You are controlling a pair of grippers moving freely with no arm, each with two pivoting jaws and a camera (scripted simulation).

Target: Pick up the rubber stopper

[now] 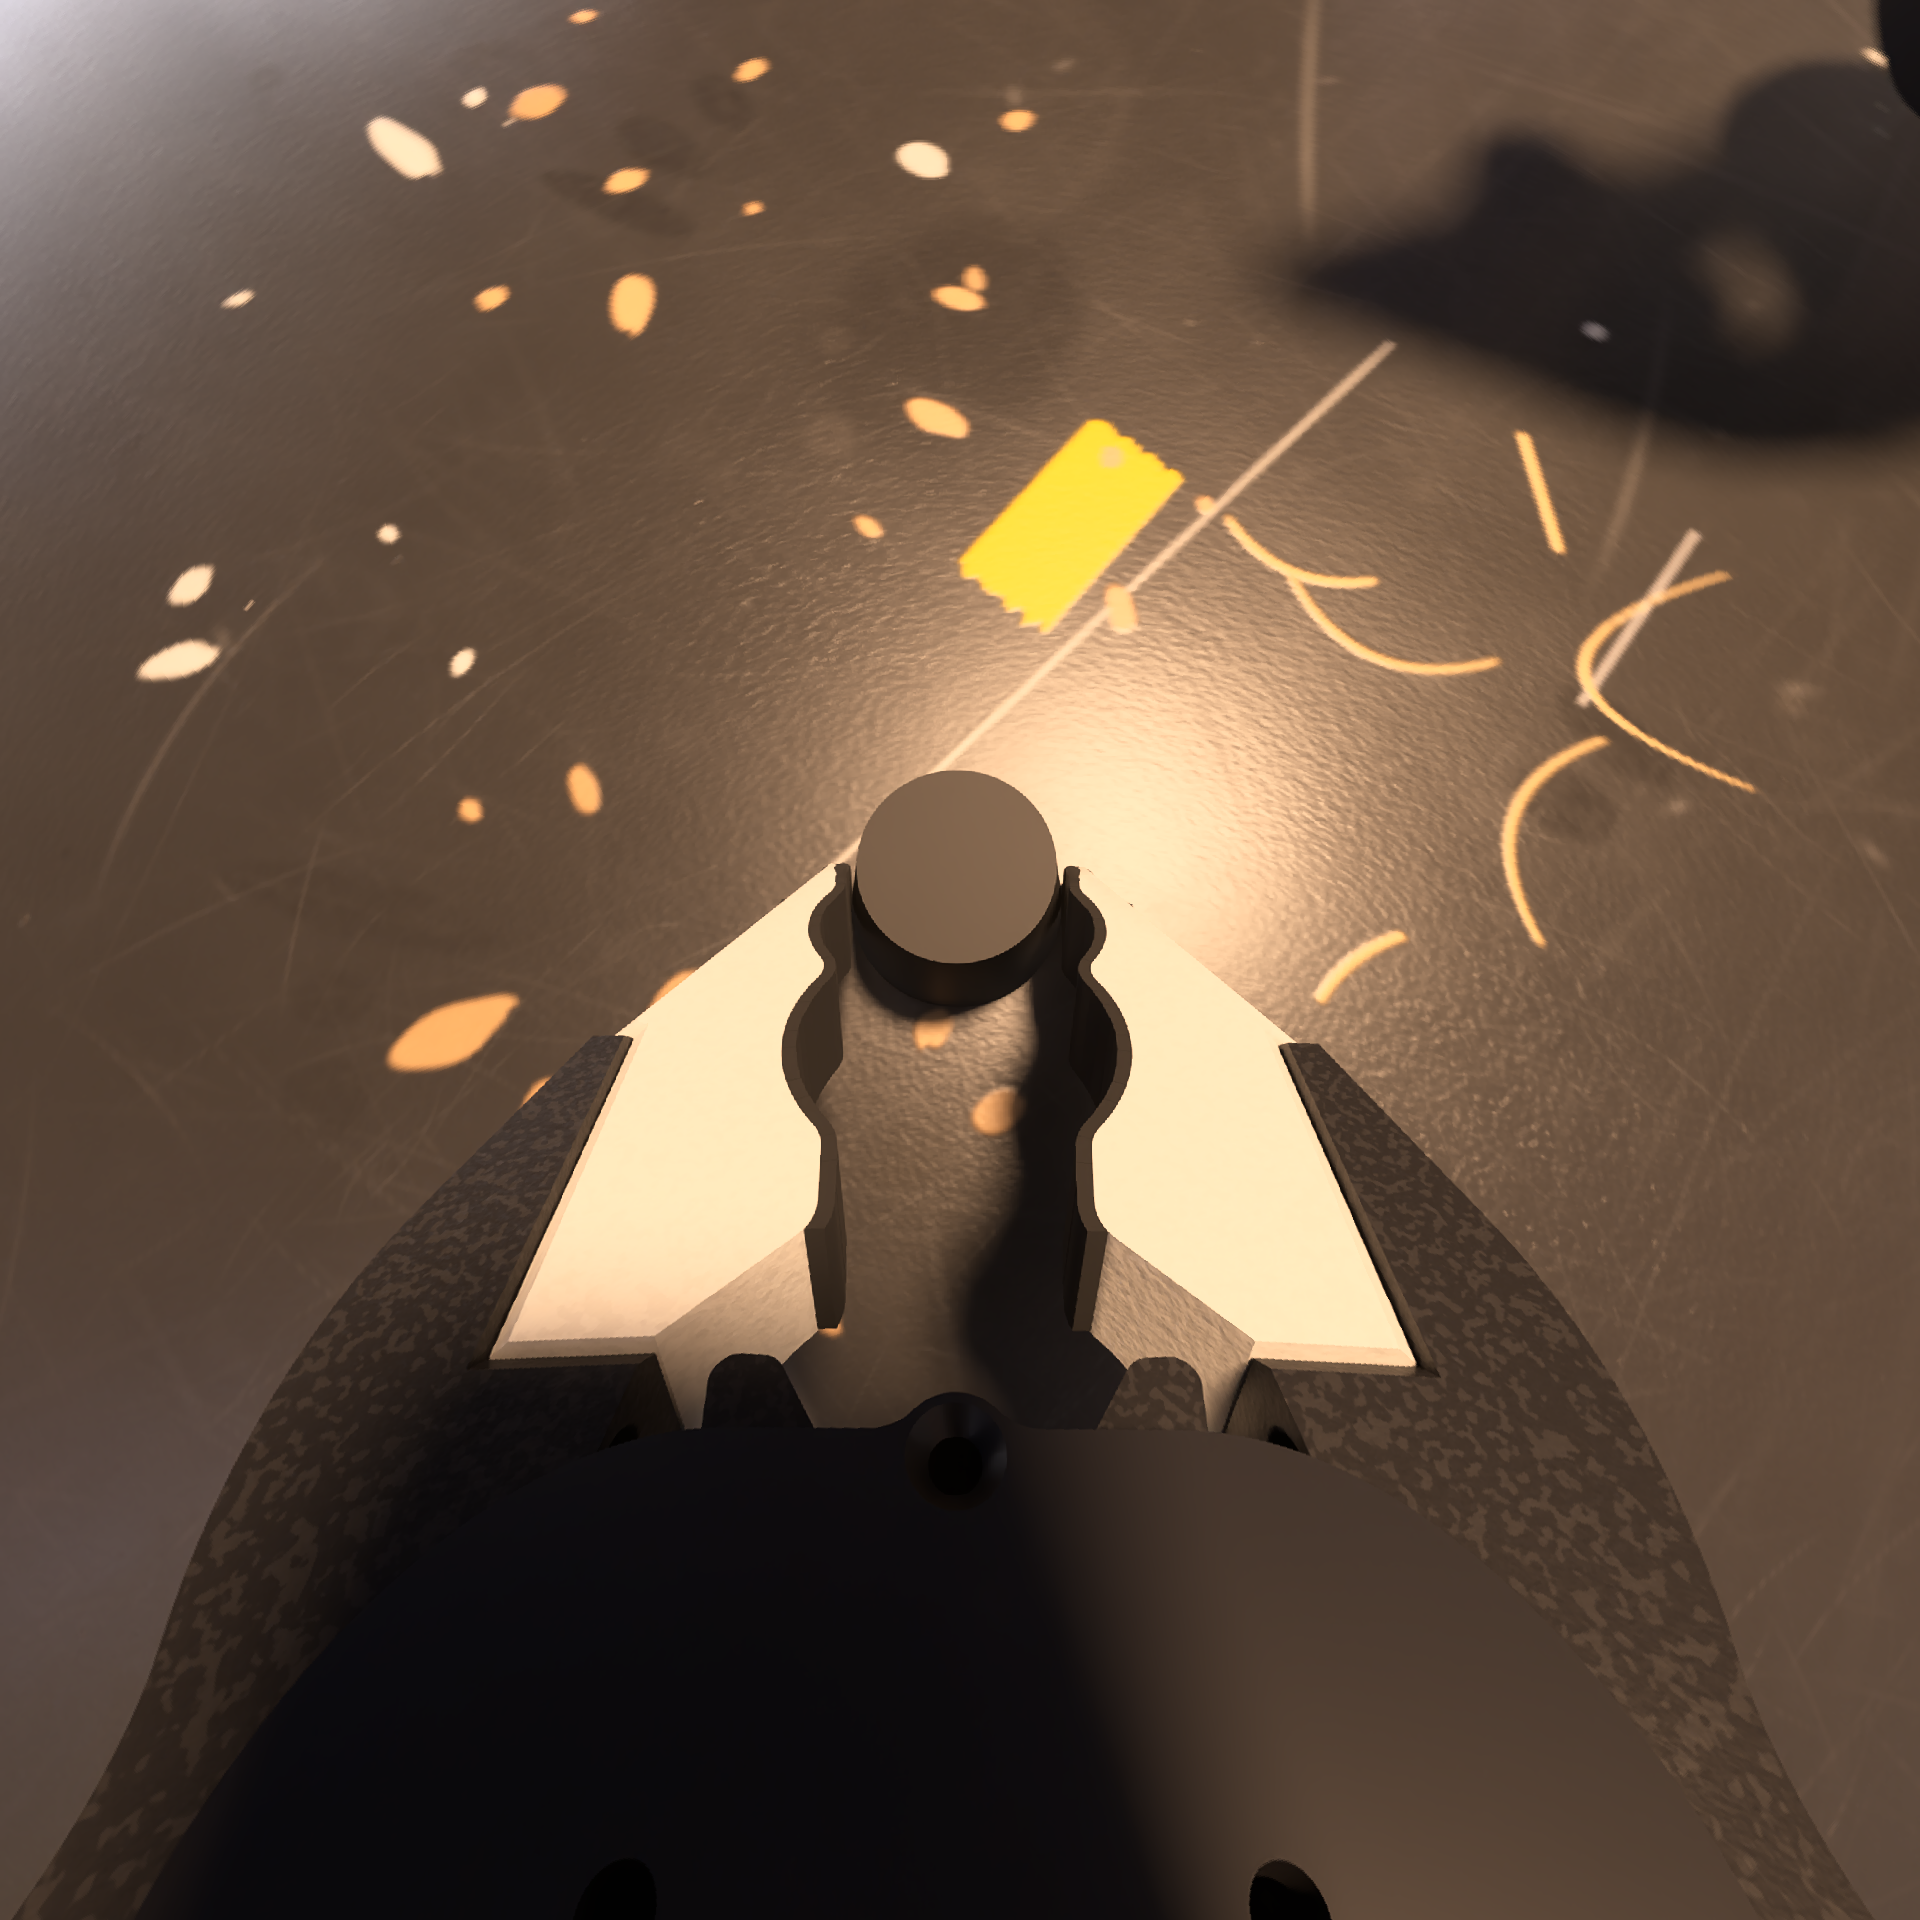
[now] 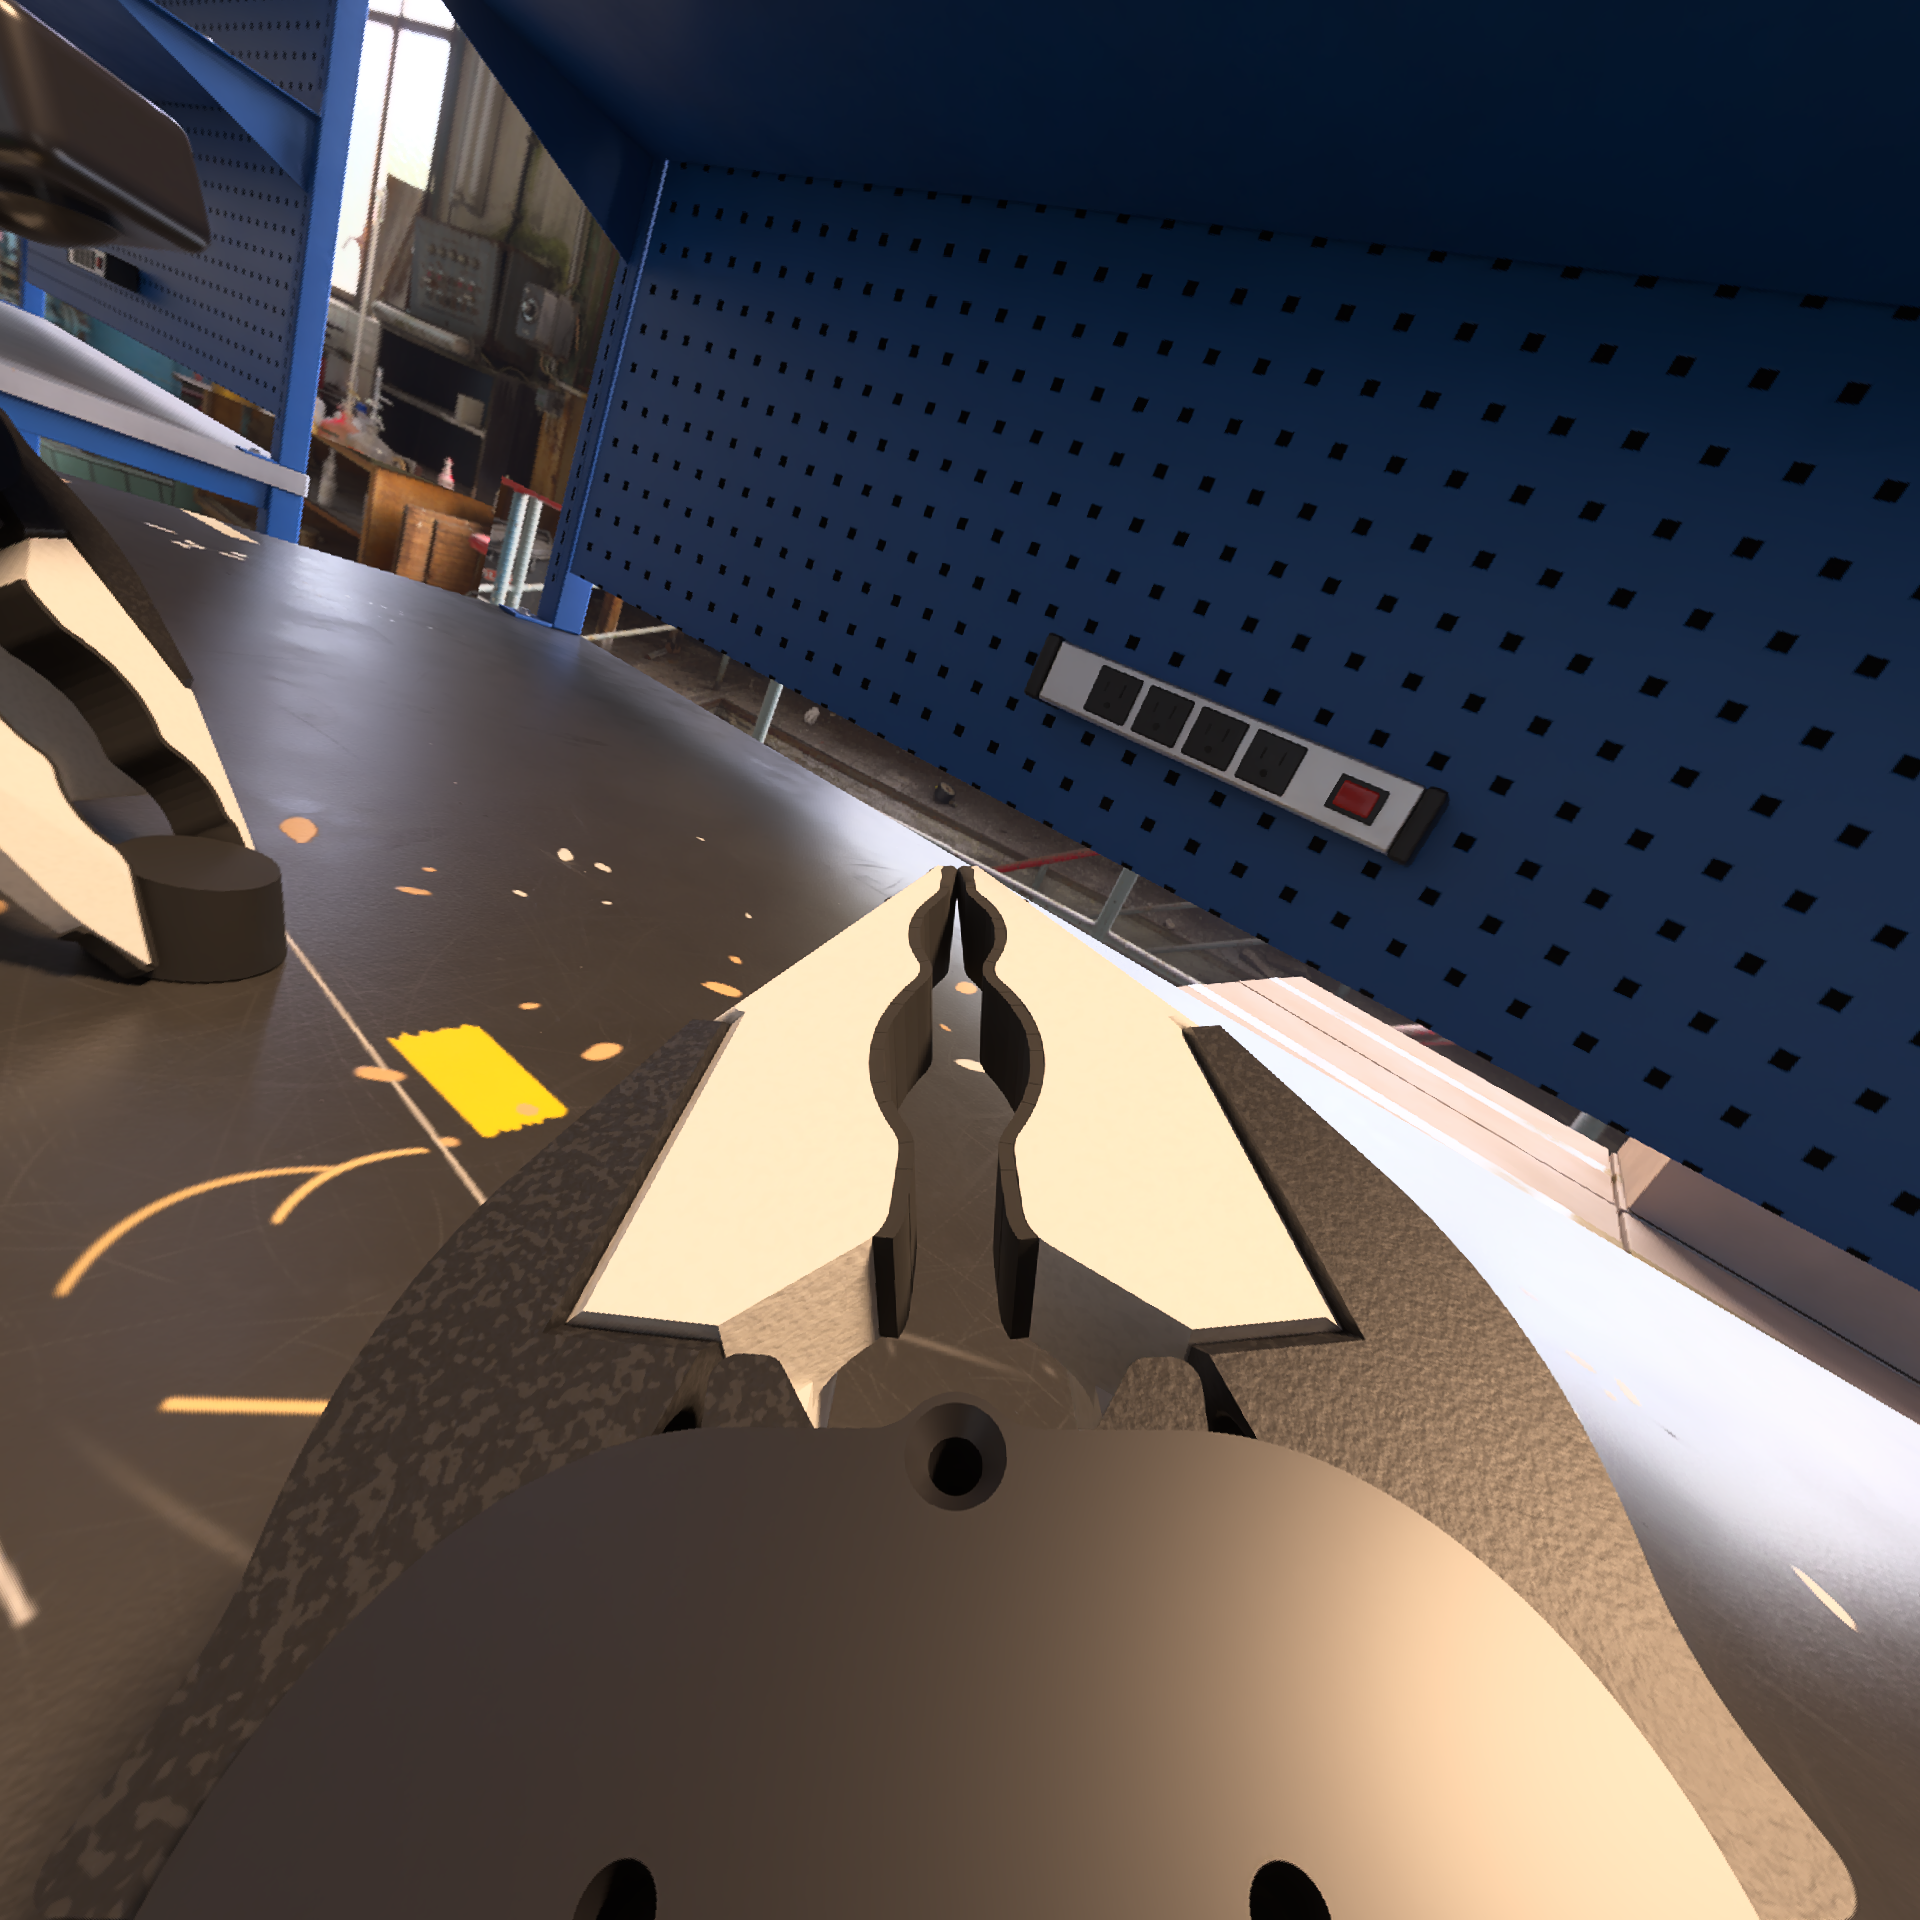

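Rubber stopper (image 1: 954, 883): dark, squat, upright on counter (image 1: 416, 1039) just short of yellow tape patch (image 1: 1070, 525), clasped at its sides by left gripper (image 1: 956, 904) tips, apparently for lifting; right gripper (image 2: 956, 883) closed, empty, well apart.

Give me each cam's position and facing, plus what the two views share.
Left wrist view: sits on the left gripper, tilted down at the dark worktop; its own two fingers close on the rubber stopper.
Right wrist view: sits on the right gripper, low over the worktop, facing the blue pegboard and power strip; its own fingertips meet with nothing between them.
Shared: the stopper, the left gripper, the yellow tape patch and the orange paint marks appear in both views.
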